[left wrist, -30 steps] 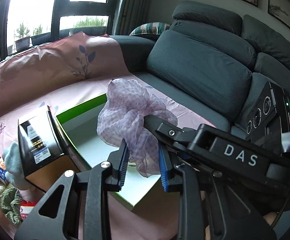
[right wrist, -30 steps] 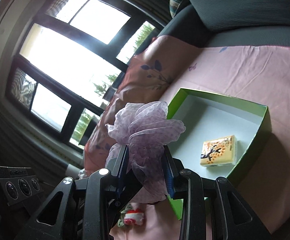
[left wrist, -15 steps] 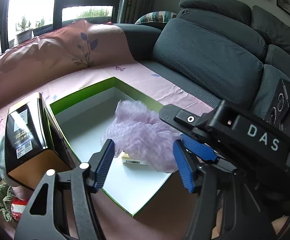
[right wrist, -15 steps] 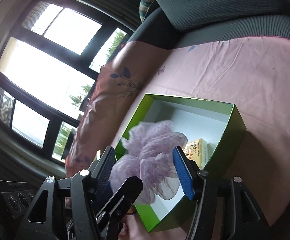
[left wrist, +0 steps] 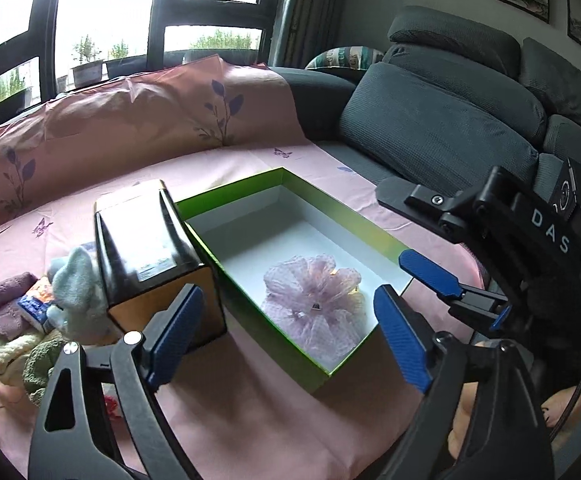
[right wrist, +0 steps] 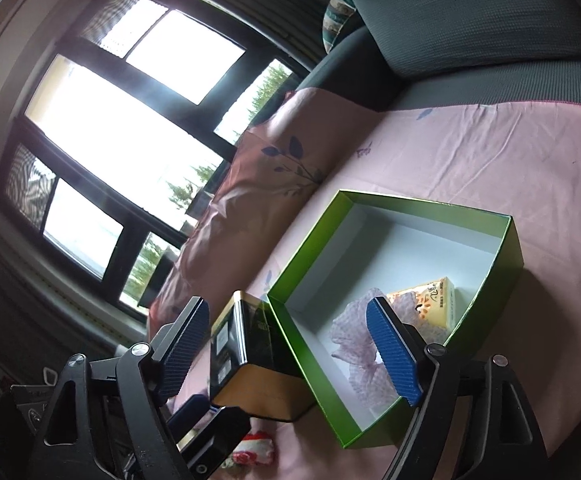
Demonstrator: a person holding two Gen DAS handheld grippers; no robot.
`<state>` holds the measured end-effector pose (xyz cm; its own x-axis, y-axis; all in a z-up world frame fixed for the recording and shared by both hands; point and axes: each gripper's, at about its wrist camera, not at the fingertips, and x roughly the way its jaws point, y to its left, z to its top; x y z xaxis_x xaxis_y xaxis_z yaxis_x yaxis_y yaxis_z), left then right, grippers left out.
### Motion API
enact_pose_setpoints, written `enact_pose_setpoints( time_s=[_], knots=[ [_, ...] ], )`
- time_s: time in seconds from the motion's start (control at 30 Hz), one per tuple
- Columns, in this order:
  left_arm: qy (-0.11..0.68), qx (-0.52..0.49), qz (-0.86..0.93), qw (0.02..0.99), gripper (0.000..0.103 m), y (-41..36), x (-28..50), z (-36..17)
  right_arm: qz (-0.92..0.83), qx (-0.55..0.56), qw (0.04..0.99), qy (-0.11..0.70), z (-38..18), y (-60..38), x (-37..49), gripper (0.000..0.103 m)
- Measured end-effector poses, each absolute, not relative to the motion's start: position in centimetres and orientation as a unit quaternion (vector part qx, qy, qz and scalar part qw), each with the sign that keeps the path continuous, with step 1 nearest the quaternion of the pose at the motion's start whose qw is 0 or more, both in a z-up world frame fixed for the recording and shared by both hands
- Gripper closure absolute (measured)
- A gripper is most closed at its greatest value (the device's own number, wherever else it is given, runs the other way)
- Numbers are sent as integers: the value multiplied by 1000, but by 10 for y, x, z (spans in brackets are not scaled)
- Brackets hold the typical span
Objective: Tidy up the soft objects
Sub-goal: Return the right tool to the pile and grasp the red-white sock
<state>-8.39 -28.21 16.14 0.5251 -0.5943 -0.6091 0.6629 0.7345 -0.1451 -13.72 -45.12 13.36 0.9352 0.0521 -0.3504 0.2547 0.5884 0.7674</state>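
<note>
You had just let go: both the left gripper (left wrist: 286, 336) and the right gripper (right wrist: 290, 348) had been opening, and each stood spread with nothing between its pads. The lilac gauze scrunchie (left wrist: 314, 300), pinched by both a second earlier, now lay on the white floor of the green box (left wrist: 370, 236), partly covering the small tissue pack (right wrist: 434, 300). That item looked stowed; the pile of soft things (left wrist: 30, 320) beside the black tin (left wrist: 150, 248) still waited for you.

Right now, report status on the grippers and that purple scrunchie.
Left gripper and right gripper open, jaws just opened, nothing between. Purple scrunchie lying in green box. Black tin beside box, not blocking.
</note>
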Motion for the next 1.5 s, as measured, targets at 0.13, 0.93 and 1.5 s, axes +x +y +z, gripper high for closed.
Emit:
enact_pose_setpoints(
  time_s=[0.13,0.93,1.5],
  knots=[
    [333,17,-325,885,16,-243,-80,158,-50,429,884,176,141,-437,-131,16],
    [405,-145,-99,897,16,-3,-48,71,12,224,909,353,137,-279,-55,15],
    [399,-168,-40,901,16,45,-57,67,5,80,866,493,58,-170,-3,15]
  ],
)
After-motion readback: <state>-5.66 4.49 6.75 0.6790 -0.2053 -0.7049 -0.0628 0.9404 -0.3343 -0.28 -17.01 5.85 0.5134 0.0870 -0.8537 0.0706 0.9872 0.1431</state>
